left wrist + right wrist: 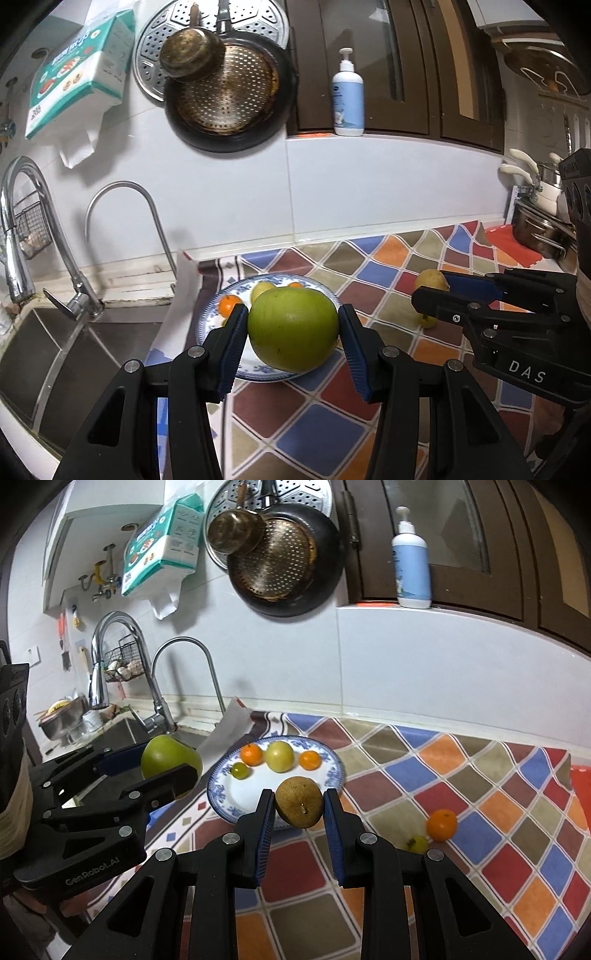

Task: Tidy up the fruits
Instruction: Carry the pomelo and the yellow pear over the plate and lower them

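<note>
Gripping smooth green apple (293, 328): left hand-held gripper (291, 332); brown russet pear (299, 802): right.

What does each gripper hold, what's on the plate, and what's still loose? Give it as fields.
left gripper: shut on big green fruit
right gripper: shut on brown fruit
plate: two oranges, yellow-green fruit, small green fruit
loose on cloth: orange, small green fruit beside it
</note>
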`<state>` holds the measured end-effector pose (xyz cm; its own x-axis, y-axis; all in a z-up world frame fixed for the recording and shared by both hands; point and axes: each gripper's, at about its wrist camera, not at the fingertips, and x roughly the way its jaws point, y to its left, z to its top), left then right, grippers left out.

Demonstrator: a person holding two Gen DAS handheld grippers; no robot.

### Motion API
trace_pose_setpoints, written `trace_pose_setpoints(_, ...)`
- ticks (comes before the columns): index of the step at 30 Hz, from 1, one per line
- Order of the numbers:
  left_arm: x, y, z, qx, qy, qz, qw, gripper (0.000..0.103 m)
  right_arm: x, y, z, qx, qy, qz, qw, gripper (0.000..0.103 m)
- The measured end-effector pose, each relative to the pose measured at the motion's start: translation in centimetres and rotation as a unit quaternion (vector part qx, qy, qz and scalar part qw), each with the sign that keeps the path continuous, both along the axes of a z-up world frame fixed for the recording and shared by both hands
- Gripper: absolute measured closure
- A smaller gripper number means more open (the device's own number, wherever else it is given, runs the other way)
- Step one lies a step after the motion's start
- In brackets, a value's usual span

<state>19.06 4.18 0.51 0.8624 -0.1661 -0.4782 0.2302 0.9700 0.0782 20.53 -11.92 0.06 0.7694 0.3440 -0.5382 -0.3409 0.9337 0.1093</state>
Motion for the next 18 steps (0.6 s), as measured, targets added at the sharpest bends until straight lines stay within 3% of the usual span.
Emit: trace_pose_setpoints(18, 4.8, 3.1, -0.6, -0.007, 0.001, 0.025, 0.9997, 0.054, 5.8, 3.9, 0.1, -0.011, -0.003, 0.031, 0.999, 0.075)
